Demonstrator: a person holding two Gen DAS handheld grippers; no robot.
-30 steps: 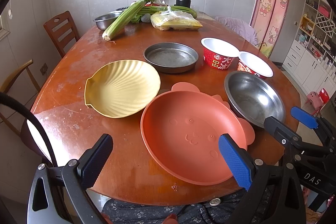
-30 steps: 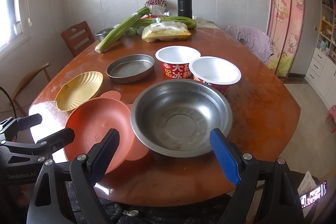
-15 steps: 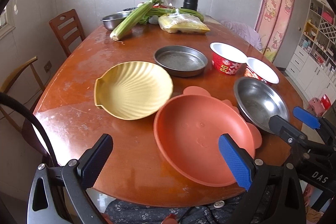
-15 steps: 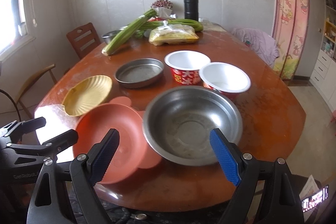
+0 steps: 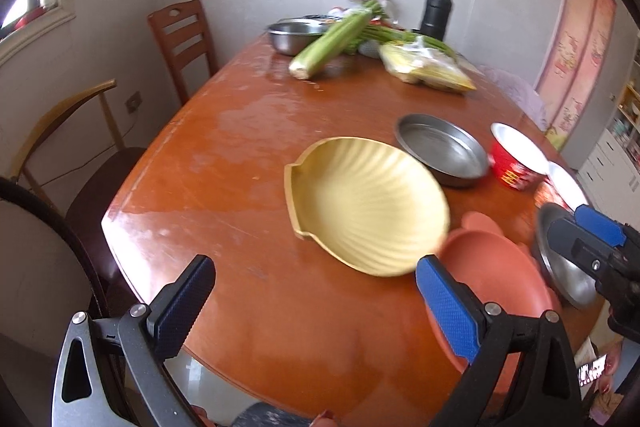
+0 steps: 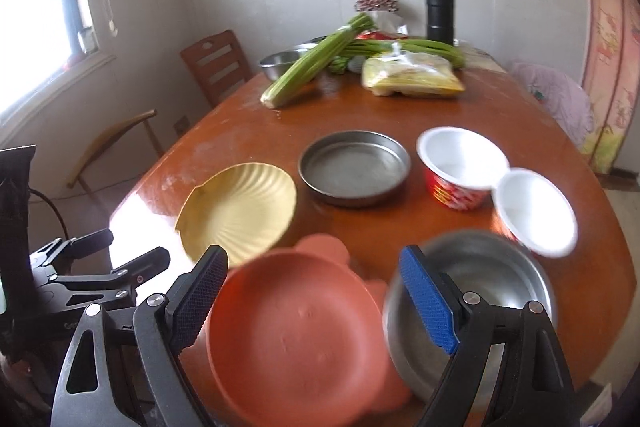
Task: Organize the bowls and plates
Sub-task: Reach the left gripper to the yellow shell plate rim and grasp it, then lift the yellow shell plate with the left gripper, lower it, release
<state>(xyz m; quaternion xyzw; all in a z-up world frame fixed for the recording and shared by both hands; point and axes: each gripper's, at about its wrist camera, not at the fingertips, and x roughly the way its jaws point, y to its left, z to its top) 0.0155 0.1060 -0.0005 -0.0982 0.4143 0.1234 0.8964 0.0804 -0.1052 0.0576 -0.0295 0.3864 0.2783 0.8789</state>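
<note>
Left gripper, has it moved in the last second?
Yes. The left gripper has swung left: it framed the orange plate before, and now its fingers frame bare table beside the yellow plate.

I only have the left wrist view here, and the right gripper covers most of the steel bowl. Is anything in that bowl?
Observer: No. The right wrist view shows the steel bowl empty.
Reviewer: Is the right gripper holding anything?
Observer: No. The right gripper is open and empty, pointing at the orange plate.
Reviewer: And the cup at my right edge?
Observer: That second cup is empty, white inside.
</note>
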